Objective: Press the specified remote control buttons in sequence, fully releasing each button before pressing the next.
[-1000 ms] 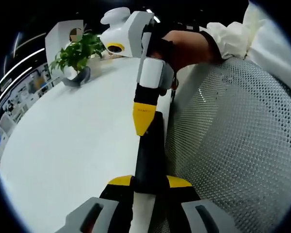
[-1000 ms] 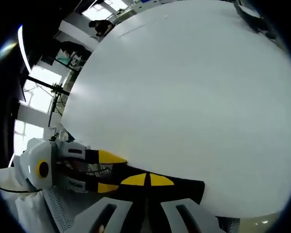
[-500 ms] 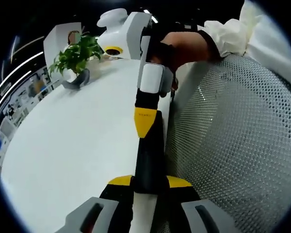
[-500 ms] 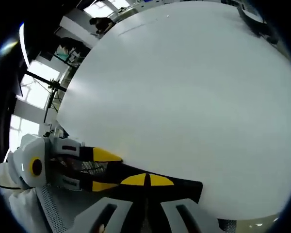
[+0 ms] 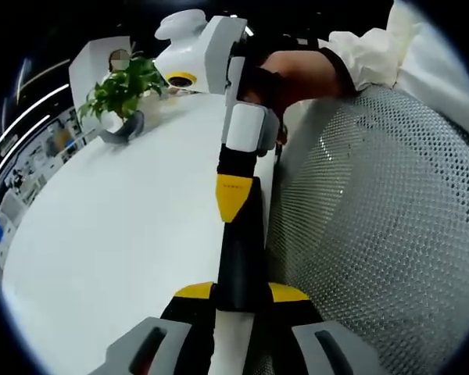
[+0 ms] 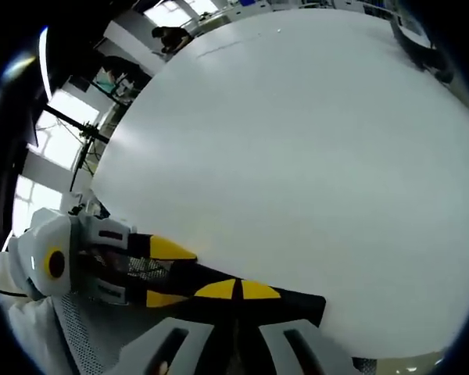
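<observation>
A slim black remote (image 5: 242, 250) lies along the edge of the white table (image 5: 117, 226). My left gripper (image 5: 242, 291) is shut on its near end, one yellow-tipped jaw on each side. My right gripper (image 5: 234, 205) comes down from the top of the left gripper view, held by a hand, with its jaws shut together and the yellow tip resting on the remote's upper face. In the right gripper view the right gripper (image 6: 241, 289) sits shut on top of the remote (image 6: 293, 301), and the left gripper (image 6: 172, 275) clamps the remote's end at the left. The buttons are hidden.
A grey mesh chair back (image 5: 375, 234) fills the space right of the table edge. A potted green plant (image 5: 125, 82) and a white stand (image 5: 102, 55) sit at the table's far end. A white sleeve (image 5: 375, 51) reaches in. The wide tabletop (image 6: 297, 156) stretches ahead.
The right gripper's tip has slid slightly along the remote toward my left gripper, then held still. The left gripper keeps its hold; both views have shifted a little.
</observation>
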Demonstrator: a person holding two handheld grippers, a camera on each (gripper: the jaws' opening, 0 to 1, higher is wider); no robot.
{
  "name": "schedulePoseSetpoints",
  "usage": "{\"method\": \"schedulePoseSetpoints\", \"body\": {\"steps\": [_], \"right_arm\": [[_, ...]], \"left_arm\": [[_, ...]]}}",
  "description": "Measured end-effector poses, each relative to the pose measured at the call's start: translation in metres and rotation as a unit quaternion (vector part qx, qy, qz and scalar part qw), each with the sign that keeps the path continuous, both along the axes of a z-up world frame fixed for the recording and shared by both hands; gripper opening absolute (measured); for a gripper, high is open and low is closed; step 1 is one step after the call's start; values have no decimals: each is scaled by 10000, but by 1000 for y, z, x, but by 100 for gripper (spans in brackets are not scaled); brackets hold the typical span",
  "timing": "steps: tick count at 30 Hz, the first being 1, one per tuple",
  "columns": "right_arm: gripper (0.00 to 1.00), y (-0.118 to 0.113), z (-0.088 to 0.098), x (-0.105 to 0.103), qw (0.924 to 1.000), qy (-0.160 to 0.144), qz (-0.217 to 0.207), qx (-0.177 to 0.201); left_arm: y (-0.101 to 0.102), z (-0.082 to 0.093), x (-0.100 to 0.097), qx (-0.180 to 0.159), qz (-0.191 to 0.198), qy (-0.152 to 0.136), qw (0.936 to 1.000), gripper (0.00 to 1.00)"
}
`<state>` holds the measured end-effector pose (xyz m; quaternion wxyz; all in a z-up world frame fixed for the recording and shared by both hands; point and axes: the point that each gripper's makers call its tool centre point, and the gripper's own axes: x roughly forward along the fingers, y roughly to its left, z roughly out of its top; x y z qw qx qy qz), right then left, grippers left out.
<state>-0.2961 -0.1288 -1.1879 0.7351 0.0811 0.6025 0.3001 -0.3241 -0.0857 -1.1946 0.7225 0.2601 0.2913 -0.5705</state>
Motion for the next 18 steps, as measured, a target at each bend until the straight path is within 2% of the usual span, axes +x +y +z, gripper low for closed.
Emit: {"method": "schedulePoseSetpoints", "body": {"steps": [5, 9, 13, 18], "right_arm": [[0, -3, 1, 0, 9995, 211, -213, 100], [0, -7, 4, -4, 9994, 247, -233, 32], [0, -2, 8, -6, 9989, 322, -264, 228], [0, -1, 6, -8, 9991, 355, -163, 182]], "left_arm": [[0, 0, 0, -26, 28, 43, 10000, 24], [1, -1, 2, 35, 13, -42, 10000, 24], [2, 0, 4, 53, 45, -69, 10000, 24], [2, 0, 4, 33, 107, 27, 9999, 24]]}}
